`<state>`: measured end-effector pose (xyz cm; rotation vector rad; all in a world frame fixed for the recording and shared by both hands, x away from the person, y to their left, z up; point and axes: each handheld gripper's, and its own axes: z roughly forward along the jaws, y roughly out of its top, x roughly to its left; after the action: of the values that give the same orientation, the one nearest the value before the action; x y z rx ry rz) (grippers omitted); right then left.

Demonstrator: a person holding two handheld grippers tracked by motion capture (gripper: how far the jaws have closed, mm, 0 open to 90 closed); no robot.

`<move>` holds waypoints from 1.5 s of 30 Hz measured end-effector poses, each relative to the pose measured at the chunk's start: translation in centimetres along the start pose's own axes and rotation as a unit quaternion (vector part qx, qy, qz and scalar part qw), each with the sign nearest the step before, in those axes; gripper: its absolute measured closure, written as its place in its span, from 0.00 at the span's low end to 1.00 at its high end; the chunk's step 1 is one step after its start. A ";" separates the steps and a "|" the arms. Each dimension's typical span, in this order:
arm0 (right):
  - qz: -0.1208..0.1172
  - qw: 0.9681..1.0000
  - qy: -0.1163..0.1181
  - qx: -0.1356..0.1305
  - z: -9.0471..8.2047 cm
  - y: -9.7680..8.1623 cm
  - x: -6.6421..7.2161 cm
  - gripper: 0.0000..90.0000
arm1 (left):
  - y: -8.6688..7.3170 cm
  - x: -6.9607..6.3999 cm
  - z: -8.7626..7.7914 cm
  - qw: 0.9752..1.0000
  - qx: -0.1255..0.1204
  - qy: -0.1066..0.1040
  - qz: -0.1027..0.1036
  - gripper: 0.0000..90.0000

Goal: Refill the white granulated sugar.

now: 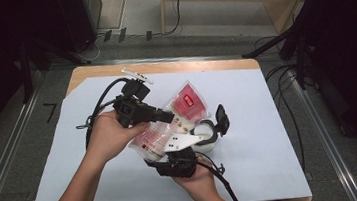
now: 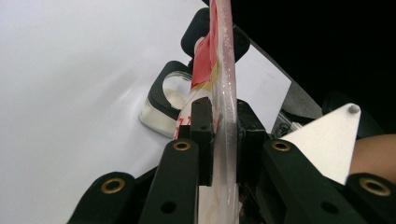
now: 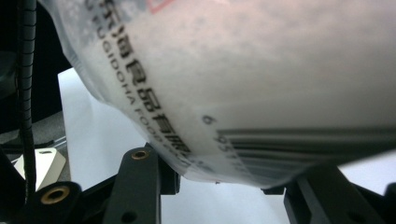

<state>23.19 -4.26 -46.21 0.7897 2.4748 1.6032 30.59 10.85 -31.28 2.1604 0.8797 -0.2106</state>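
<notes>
Left fingers clamped, right fingers apart

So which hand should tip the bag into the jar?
Left, probably. The left gripper pinches the bag right over the jar, while the right gripper is busy steadying the jar.

Overhead table view; two close views along jaws

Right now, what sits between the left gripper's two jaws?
In the left gripper view, the left gripper is pinched on the sealed edge of the clear plastic bag with a red label; nothing else lies between.
</notes>
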 end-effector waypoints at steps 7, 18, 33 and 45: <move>0.008 1.000 -0.011 -0.006 -0.6 0.2 -0.8 0.66 | -0.4 0.1 -0.9 1.000 -0.017 -0.001 0.009 0.91; -0.001 1.000 -0.024 -0.005 -1.2 0.6 -1.2 0.65 | -1.3 0.5 -1.9 0.999 -0.036 0.006 0.017 0.94; -0.038 0.996 -0.073 0.017 -2.1 1.6 -2.0 0.64 | -2.6 1.6 -3.3 0.996 -0.065 -0.008 0.059 0.94; 0.027 0.996 -0.082 0.017 -3.0 1.6 -4.2 0.66 | -3.3 1.9 -3.4 0.995 -0.061 -0.015 0.081 0.94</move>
<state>26.37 -8.21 -44.31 0.9587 2.3923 1.4514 29.49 15.78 -31.76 2.0959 0.6792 -0.1062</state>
